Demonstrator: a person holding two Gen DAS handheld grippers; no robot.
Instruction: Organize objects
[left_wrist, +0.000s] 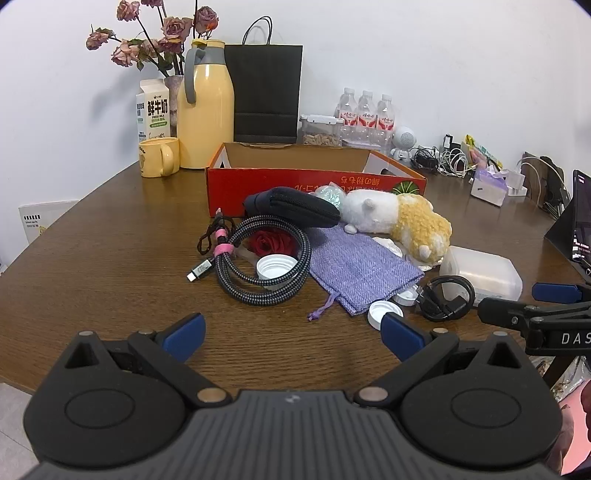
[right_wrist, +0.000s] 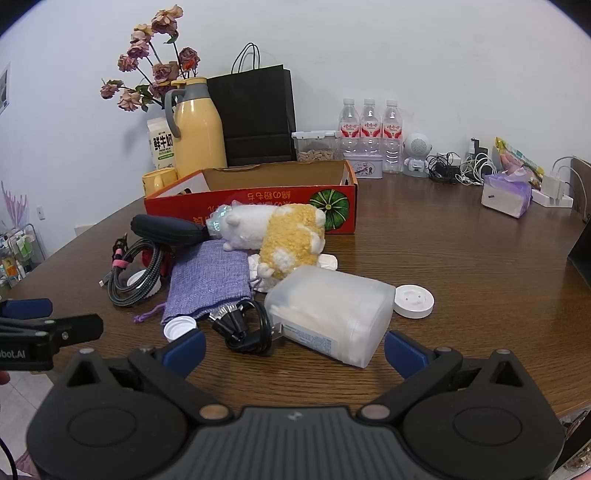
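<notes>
Left gripper (left_wrist: 291, 334): jaws spread wide and empty, hovering over bare wooden table (left_wrist: 110, 251) short of the clutter. Pile, left to right: coiled braided cable (left_wrist: 264, 254) around a white bottle cap (left_wrist: 277, 266), dark zip pouch (left_wrist: 291, 206) behind it, purple drawstring bag (left_wrist: 360, 267), white-and-yellow plush toy (left_wrist: 400, 219), frosted plastic box (right_wrist: 332, 314), all in front of the empty red cardboard box (left_wrist: 314, 181). Right gripper (right_wrist: 295, 350): jaws likewise wide, gripping nothing, frosted plastic box just ahead between the fingertips.

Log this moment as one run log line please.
phase: start | left claw: open, empty | right claw: open, empty | clutter: plush toy, braided cable, purple pouch | red box: nothing visible inside
</notes>
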